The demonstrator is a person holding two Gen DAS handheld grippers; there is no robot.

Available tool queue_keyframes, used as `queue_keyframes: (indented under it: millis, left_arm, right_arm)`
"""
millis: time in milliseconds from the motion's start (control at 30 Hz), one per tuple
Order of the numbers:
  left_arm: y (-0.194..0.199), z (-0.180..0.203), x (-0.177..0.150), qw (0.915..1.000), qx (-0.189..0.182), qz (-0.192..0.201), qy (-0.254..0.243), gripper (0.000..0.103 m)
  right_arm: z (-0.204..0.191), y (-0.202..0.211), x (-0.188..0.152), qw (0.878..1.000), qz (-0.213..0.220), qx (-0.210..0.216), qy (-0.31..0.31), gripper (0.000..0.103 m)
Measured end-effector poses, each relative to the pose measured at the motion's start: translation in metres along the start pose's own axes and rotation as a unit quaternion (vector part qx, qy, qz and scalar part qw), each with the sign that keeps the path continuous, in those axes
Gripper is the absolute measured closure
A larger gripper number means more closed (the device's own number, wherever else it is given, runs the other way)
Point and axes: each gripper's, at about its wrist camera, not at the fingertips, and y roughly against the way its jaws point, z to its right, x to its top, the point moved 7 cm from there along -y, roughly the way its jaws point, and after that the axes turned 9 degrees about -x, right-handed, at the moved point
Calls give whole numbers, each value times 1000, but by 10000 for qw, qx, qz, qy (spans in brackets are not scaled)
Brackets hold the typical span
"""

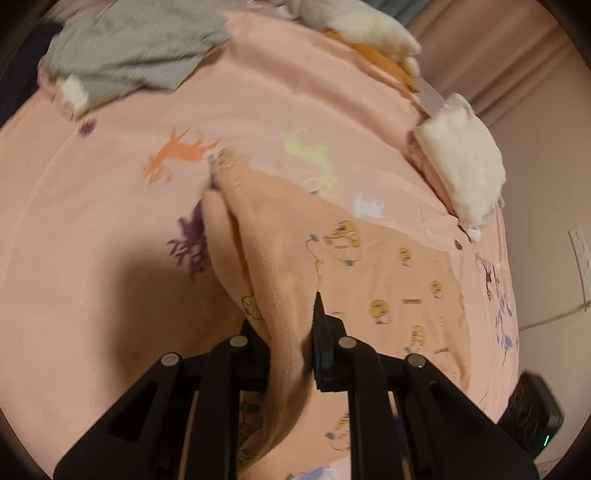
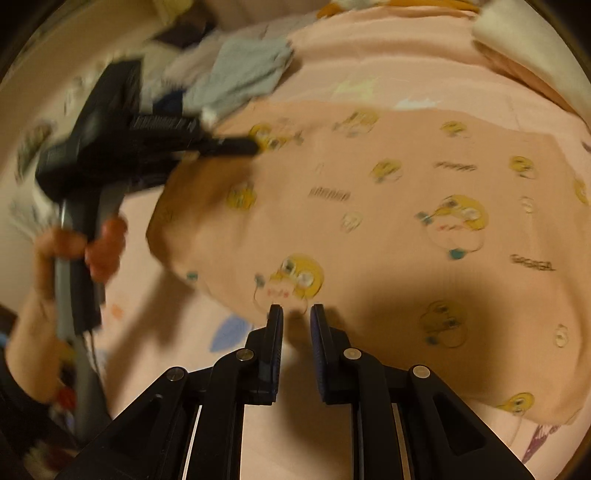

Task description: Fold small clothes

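A small peach garment (image 1: 388,280) printed with yellow cartoon faces lies on the pink bedsheet (image 1: 92,221). My left gripper (image 1: 284,317) is shut on the garment's hemmed edge and holds it lifted, so the cloth drapes between the fingers. In the right wrist view the garment (image 2: 369,206) lies spread out, and the left gripper (image 2: 236,144) holds its far left corner. My right gripper (image 2: 295,314) hovers at the garment's near edge, jaws a little apart, with nothing between them.
A grey garment (image 1: 133,48) lies at the far left of the bed; it also shows in the right wrist view (image 2: 243,74). White folded cloths (image 1: 461,162) and a white and orange plush (image 1: 369,29) sit along the far edge. A black device (image 1: 532,417) sits at right.
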Motion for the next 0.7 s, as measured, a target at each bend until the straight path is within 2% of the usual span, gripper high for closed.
queue_keyframes:
  millis: [167,300,400,467,500,600,700]
  left_arm:
    - [-3,46,4,9986,176,-78,-490,90]
    - [-21,88,2,9948,402,-210,-916,90]
    - [-44,110,-3,9909,512,-412,-1171,89]
    - [-65,118,-12,9897,521,-637,-1175,84]
    - [-73,118,-16,9898,462,-763,-1109,81]
    - [-92,118,-32,9898,220,-1150,-813,84]
    - [-87,117,-42,9890,138,-1215,-836,81]
  right_arm:
    - [44,18,31,9918,459,519,-1075,84]
    - [74,24,44,9825,710,638,-1600,82]
    - [101,25,52,9696,846,914,-2108,77]
    - [106,20,51,9598,815,1141,-2431,62]
    - [113,17,51,9530,772,1298,-2626,60]
    - [126,6,46,9344,591,1641,-3107,58]
    - [126,-1,48,9301,467,1692,-3226,55]
